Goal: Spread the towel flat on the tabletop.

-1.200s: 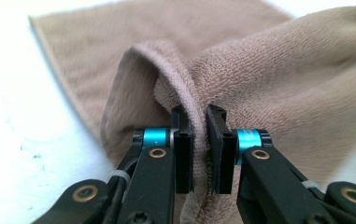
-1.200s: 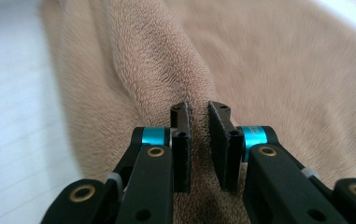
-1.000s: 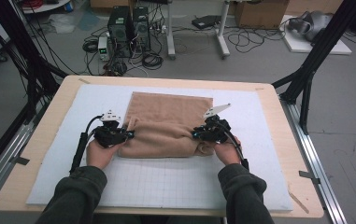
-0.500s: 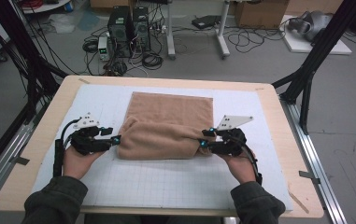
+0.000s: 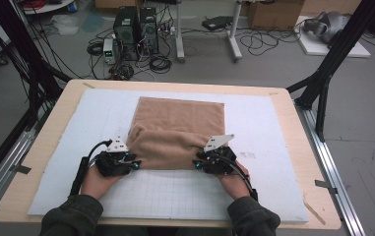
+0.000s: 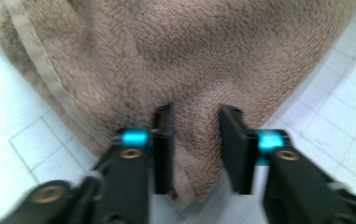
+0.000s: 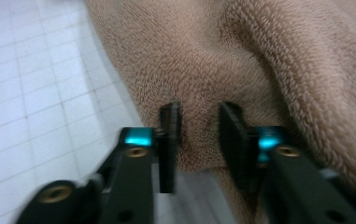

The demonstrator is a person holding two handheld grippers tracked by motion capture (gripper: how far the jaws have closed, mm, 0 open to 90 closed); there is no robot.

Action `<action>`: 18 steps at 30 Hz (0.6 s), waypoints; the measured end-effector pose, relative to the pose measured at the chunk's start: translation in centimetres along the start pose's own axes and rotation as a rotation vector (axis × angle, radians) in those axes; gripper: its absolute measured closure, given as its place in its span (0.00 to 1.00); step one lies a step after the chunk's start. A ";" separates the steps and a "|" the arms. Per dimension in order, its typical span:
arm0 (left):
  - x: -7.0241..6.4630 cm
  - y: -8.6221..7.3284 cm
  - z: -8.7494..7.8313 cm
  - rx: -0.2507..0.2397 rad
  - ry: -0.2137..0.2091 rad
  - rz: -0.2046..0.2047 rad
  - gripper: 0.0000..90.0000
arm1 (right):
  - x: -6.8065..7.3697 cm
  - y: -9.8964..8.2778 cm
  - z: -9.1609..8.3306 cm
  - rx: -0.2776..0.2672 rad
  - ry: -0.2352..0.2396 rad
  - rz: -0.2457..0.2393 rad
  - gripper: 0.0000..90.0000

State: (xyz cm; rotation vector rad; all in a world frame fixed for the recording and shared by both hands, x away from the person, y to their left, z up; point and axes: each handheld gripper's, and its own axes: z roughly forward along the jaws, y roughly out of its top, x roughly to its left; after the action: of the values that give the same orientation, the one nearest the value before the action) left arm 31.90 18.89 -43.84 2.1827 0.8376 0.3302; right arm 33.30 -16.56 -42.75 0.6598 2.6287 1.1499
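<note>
Brown towel [image 5: 177,130] lay half-folded on the white mat [image 5: 273,147]; the left gripper [image 5: 126,162] and right gripper [image 5: 205,161] had just closed, each pinching a near corner, ready for another fold.

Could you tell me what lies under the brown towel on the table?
The brown towel rests on a white gridded mat that extends past it on every side. Whatever sits beneath its folded layers is covered.

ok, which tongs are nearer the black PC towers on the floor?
Left. The left tongs pinch the towel at its near-left corner, nearly in line with the PC towers; the right tongs pinch the near-right corner, farther off to the side. Both have just been closing, with towel between the jaws.
</note>
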 end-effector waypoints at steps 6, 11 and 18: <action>-0.4 0.2 -0.3 -0.004 -0.012 0.008 0.94 | -0.4 -0.2 -0.3 -0.040 0.046 0.016 0.92; -1.1 0.6 -2.4 -0.084 0.014 0.023 0.95 | 0.4 0.4 -2.5 -0.077 0.056 -0.015 0.93; -2.5 1.9 -5.7 -0.164 0.019 0.056 0.95 | 1.9 2.3 -6.1 -0.134 0.054 -0.081 0.93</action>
State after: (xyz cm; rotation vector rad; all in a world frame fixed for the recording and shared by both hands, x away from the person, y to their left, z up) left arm 28.18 19.50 -38.46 2.0551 0.7347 0.4331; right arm 30.22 -18.22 -36.91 0.4995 2.5678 1.3230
